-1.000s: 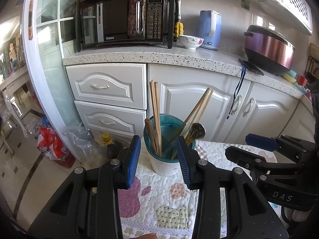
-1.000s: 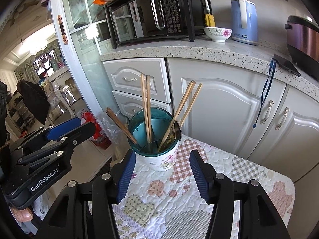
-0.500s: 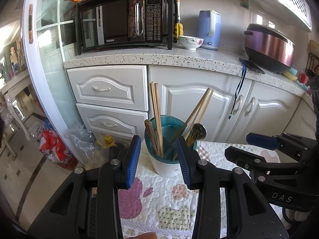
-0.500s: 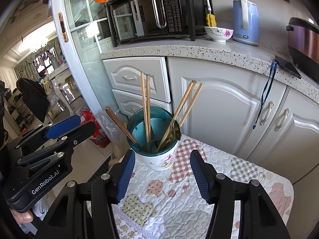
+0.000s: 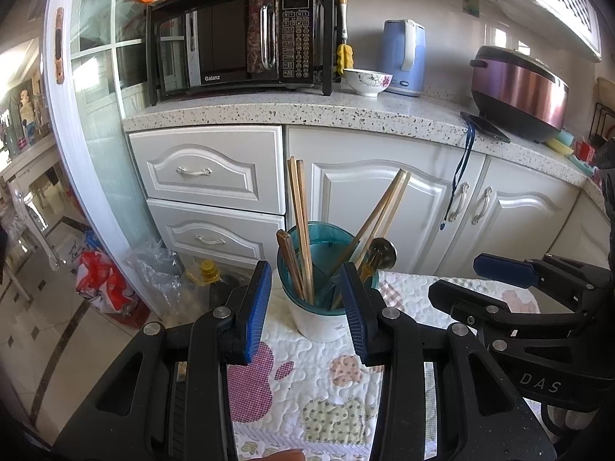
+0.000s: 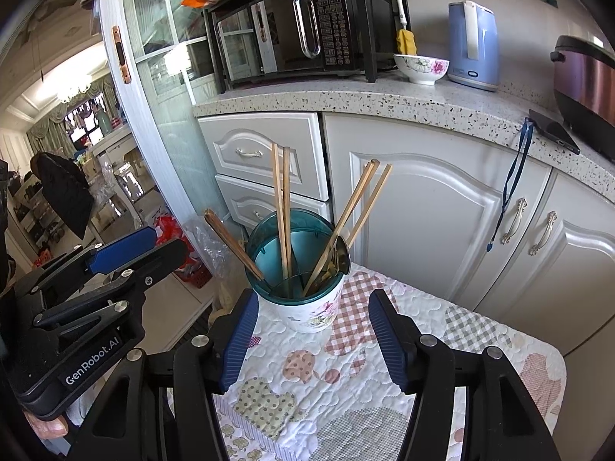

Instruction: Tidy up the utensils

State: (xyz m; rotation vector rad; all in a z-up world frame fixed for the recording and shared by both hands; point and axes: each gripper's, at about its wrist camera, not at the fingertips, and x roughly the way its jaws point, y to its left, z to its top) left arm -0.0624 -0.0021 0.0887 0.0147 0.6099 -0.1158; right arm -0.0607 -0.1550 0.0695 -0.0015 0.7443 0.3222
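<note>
A white flowered utensil holder [image 5: 316, 320] [image 6: 312, 312] with a teal rim stands at the far corner of the quilted table cloth [image 5: 330, 392] [image 6: 346, 376]. In it stand an upright chopstick pair [image 5: 298, 207] [image 6: 281, 199], a slanted pair [image 5: 384, 207] [image 6: 357, 207], a dark wooden handle [image 5: 286, 257] [image 6: 230, 242] and a metal spoon [image 5: 381, 250] [image 6: 342, 253]. My left gripper [image 5: 304, 288] [image 6: 165, 240] is open just short of the holder. My right gripper [image 6: 313, 307] [image 5: 476, 284] is open too, its pads either side of the holder's base without touching it.
Behind the table are white cabinets and a speckled counter [image 5: 307, 109] with a microwave [image 5: 238, 42], bowl [image 5: 367, 80], kettle [image 5: 403, 57] and rice cooker [image 5: 519, 92]. Bags [image 5: 103, 280] and a yellow-capped bottle [image 5: 207, 271] sit on the floor to the left.
</note>
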